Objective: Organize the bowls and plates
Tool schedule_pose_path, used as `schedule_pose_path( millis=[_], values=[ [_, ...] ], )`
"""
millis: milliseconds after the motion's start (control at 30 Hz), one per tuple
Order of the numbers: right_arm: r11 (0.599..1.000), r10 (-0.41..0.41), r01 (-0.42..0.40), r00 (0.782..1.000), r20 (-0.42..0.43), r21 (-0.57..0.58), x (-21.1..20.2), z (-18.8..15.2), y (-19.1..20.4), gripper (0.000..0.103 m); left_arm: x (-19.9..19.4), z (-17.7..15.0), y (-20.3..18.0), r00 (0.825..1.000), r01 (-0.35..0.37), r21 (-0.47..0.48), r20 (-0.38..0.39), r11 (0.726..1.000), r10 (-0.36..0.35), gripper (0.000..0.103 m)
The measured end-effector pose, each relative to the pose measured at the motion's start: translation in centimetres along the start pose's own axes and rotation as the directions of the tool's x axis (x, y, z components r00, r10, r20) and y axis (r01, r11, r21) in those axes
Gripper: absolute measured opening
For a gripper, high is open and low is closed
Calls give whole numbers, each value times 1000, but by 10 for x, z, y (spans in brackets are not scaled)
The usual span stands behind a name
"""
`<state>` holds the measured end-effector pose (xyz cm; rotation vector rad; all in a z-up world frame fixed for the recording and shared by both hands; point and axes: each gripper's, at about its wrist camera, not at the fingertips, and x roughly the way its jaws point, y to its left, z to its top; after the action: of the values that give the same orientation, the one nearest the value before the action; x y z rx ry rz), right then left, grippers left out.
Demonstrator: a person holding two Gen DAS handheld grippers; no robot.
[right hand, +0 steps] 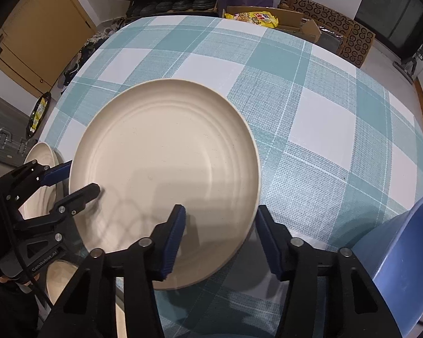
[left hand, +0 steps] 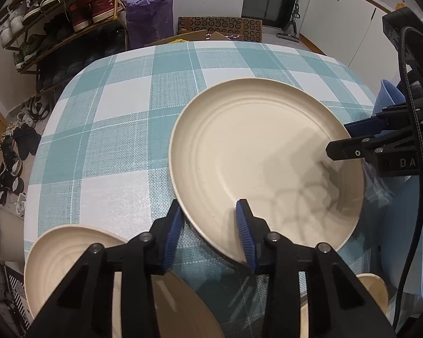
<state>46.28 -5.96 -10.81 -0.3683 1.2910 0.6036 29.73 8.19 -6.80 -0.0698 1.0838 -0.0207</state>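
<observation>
Matt cream plate [left hand: 256, 152], woven checked tablecloth [left hand: 121, 129]

Two steep close wrist views, shared cream plate [left hand: 256, 152]

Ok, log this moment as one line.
left gripper: straddling plate rim, not clamped | right gripper: same, opposite rim | plate: on table

Both tools are angled steeply downward. The left tool [left hand: 211, 233] is seen with its jaws part-spread, straddling a rim. The right tool [right hand: 221, 242] is likewise held part-spread, pads not pressed together.
</observation>
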Motion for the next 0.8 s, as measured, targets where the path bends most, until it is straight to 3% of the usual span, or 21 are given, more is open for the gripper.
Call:
schedule_pose_path(
  millis=[533, 800],
  values=[
    [997, -64, 66, 997, 41, -50, -5, -15, -1, 23, -8, -2, 3, 999, -20, -7, 36, 1000, 20, 29],
    [992, -101, 107, 991, 88, -73, -10, -20, 2, 19, -14, -2, 3, 997, -33, -7, 65, 999, 33, 28]
  ],
)
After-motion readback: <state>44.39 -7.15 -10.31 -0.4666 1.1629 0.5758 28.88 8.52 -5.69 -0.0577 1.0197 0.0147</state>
